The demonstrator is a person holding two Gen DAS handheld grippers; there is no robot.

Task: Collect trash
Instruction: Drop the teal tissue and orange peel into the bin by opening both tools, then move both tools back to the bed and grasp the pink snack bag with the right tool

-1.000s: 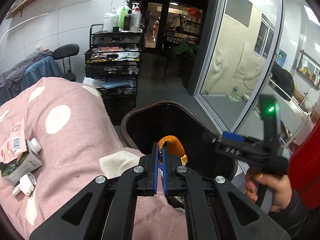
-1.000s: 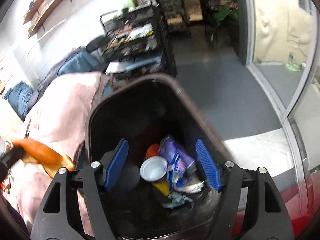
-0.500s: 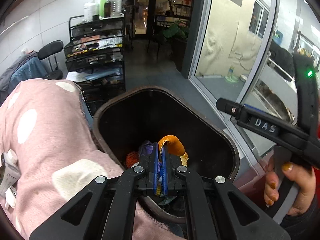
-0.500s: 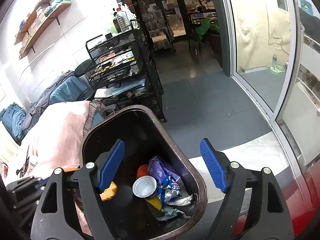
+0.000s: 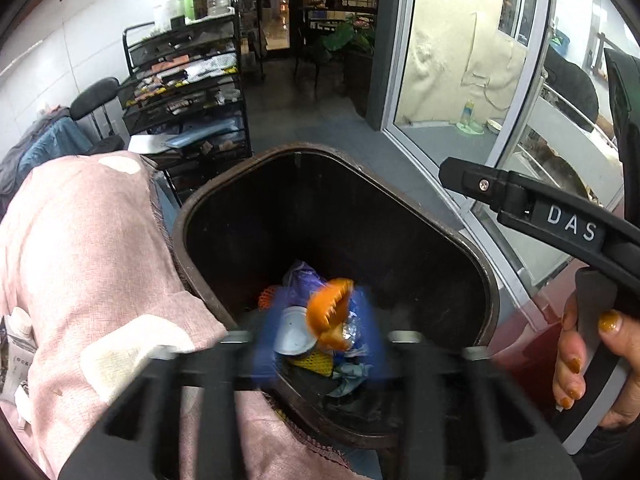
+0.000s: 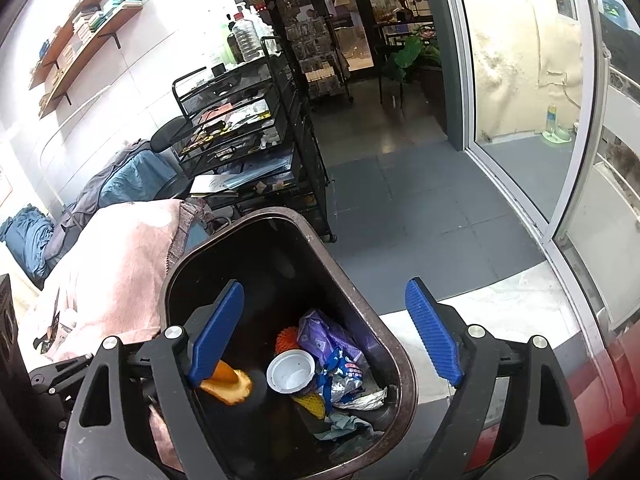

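The left gripper (image 5: 320,344) hung over the open mouth of the dark brown bin (image 5: 490,280), its blue pads smeared by motion blur. Its jaws had just been opening, and they stood apart with a clear gap between them. The orange peel (image 5: 326,314) sat in that gap, over the bin's inside, with neither pad pressing on it — loose, as far as the blur lets one tell. In the right wrist view the same peel (image 6: 228,380) showed at the bin's left inner wall, partly behind a blue pad.

The right gripper (image 6: 326,332) was also above the bin, its jaws having just been opening further; they stood wide, with nothing between them. A hand (image 5: 592,364) gripped its handle at the right edge of the left wrist view.

At the bottom of the bin lay a white cup lid (image 6: 291,371), a purple wrapper (image 6: 324,336), some orange netting (image 6: 286,338) and crumpled foil (image 6: 360,400). A pink spotted cloth (image 5: 88,264) covered the surface touching the bin's left rim — a small carton (image 5: 16,360) lay at its left edge. A black wire rack (image 6: 244,136) stood behind.
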